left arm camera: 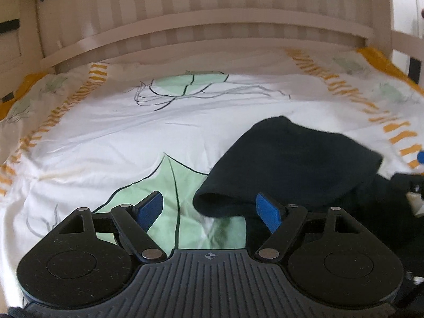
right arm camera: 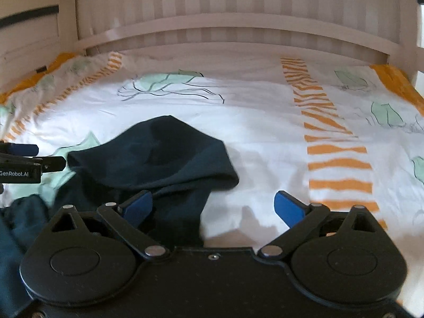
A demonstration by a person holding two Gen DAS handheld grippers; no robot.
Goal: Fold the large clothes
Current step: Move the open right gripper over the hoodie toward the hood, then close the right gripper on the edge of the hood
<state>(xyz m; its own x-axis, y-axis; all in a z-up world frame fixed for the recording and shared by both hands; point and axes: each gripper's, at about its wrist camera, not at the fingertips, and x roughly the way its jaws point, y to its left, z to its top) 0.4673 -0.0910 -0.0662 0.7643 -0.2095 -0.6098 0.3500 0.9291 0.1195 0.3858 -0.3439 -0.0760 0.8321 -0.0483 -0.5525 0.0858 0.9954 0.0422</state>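
Garment [left arm camera: 291, 164] lies between left gripper [left arm camera: 209, 209] and right gripper [right arm camera: 214, 206].

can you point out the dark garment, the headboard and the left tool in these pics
dark garment [right arm camera: 159, 156]: right wrist view, on the rumpled upper fold.
headboard [left arm camera: 212, 29]: left wrist view, on its curved rail.
left tool [left arm camera: 209, 208]: left wrist view, midway between its blue fingertips, which stand open.

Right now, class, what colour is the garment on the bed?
Dark navy garment, clearest in the right wrist view.
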